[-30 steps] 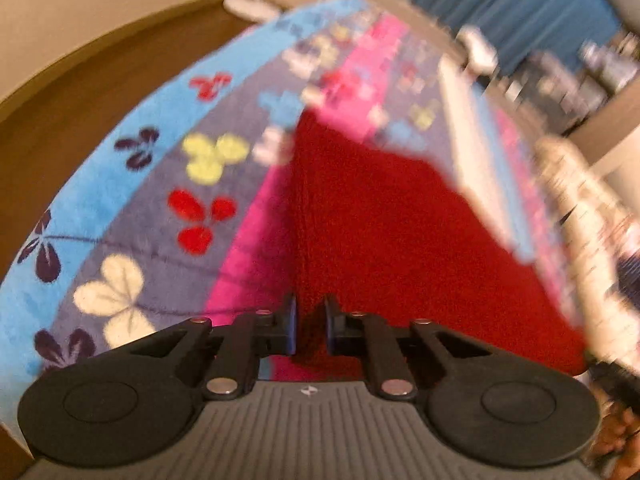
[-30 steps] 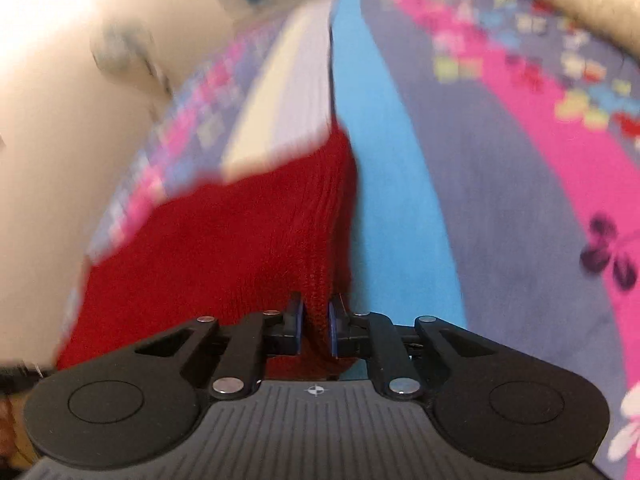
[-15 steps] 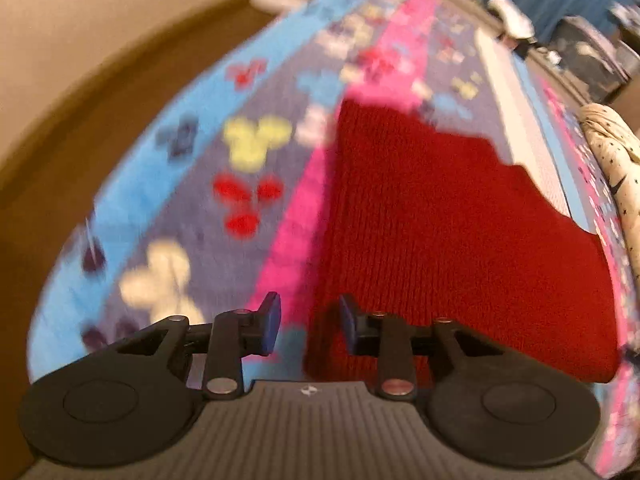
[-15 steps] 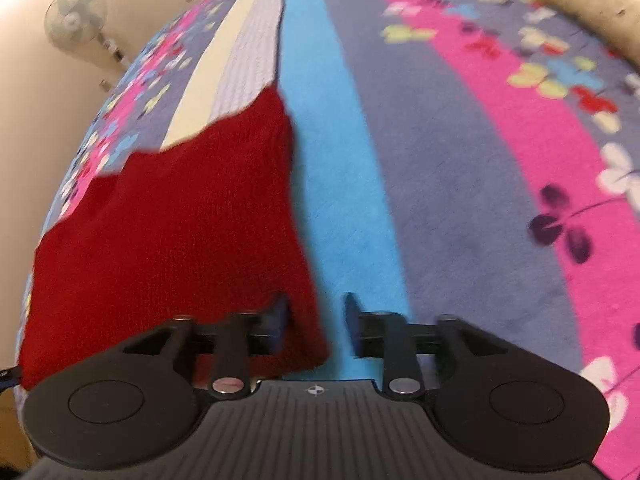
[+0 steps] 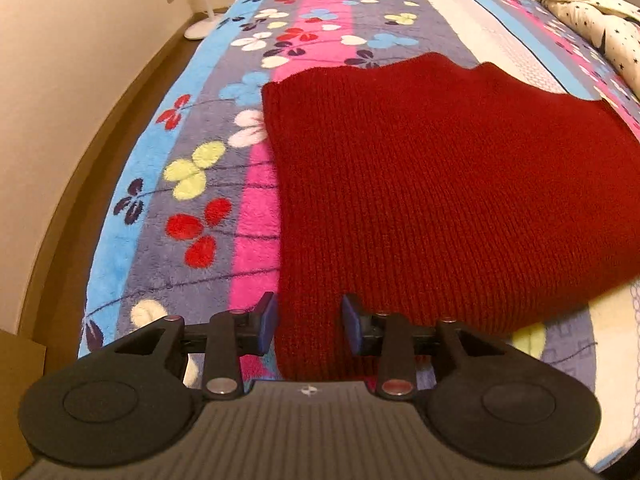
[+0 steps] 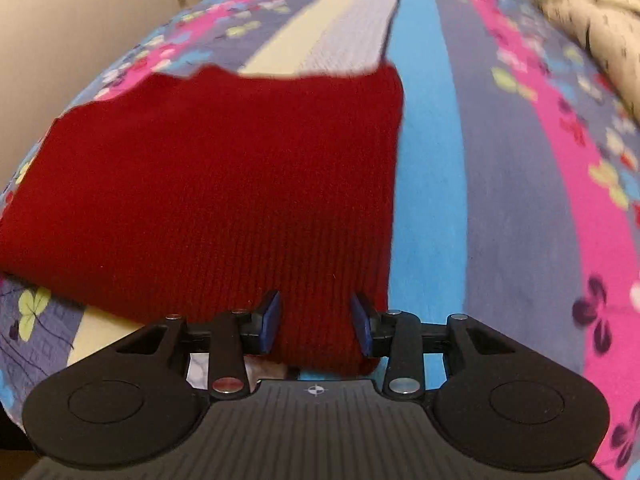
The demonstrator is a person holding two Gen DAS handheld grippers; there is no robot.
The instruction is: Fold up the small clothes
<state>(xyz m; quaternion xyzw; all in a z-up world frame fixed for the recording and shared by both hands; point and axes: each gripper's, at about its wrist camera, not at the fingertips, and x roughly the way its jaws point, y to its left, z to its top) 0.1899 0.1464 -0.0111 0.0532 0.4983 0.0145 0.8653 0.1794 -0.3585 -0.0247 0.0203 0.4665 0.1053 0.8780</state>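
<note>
A dark red knitted garment [image 5: 440,176] lies flat on a striped flowered blanket [image 5: 200,184]. My left gripper [image 5: 309,323] is open over the garment's near left corner, its jaws standing apart with the cloth's edge between them. In the right wrist view the same red garment [image 6: 224,184] fills the left side. My right gripper [image 6: 316,328] is open over its near right corner, the cloth lying between the spread jaws. Neither gripper holds the cloth.
The blanket [image 6: 500,200] covers a bed. A star-patterned cream bundle [image 5: 592,12] lies at the far right. A white fan base [image 5: 202,28] stands on the brown floor [image 5: 100,132] left of the bed, beside a beige wall.
Both grippers were shut on the garment's corners a second ago. They have opened and let go, and the garment now lies flat on the blanket.
</note>
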